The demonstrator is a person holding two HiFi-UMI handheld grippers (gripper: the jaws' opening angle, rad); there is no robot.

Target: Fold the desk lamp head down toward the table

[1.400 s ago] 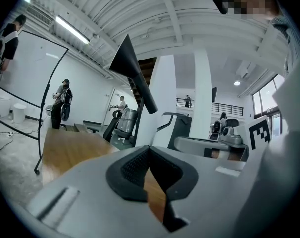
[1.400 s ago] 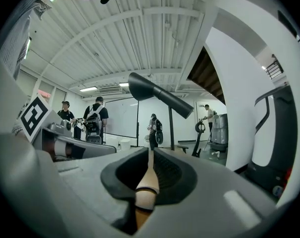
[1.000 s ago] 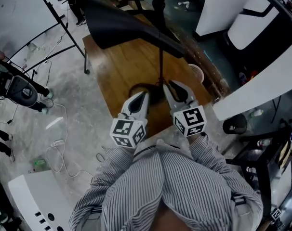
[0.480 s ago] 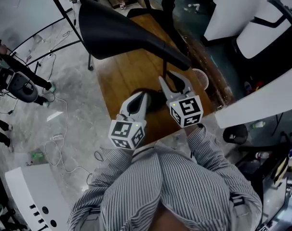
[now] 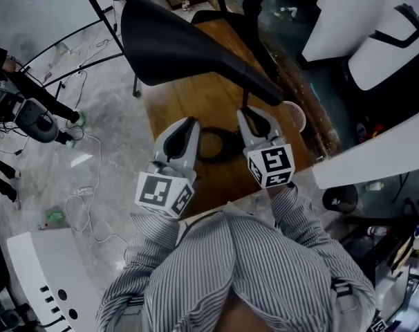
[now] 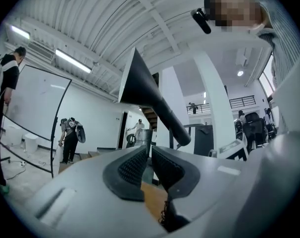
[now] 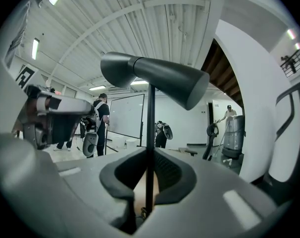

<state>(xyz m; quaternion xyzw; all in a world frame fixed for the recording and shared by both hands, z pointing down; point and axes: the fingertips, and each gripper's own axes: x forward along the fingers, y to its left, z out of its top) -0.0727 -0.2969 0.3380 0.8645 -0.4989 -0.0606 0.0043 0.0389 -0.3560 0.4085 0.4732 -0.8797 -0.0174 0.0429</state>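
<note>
A black desk lamp stands on the wooden table [image 5: 189, 99]. Its big cone head [image 5: 175, 43] points up and left, over a thin pole and a round base [image 5: 216, 146]. My right gripper [image 5: 256, 116] is at the pole. In the right gripper view the pole [image 7: 151, 118] runs upright between the closing jaws of this gripper [image 7: 150, 165], and the pads look snug on it below the head [image 7: 155, 78]. My left gripper [image 5: 185, 124] hovers left of the base. Its jaws [image 6: 150, 163] are opening to a narrow gap with nothing in it, and the lamp head [image 6: 140, 88] looms above.
A small round pinkish cup [image 5: 294, 115] sits at the table's right edge. Stand legs [image 5: 92, 19] and cables [image 5: 85, 206] lie on the floor to the left. White machines [image 5: 375, 40] stand to the right. People stand far off in the room.
My left gripper has lifted off the lamp base and drifted left. The right gripper has come in around the pole. The lamp head has not visibly tilted.
</note>
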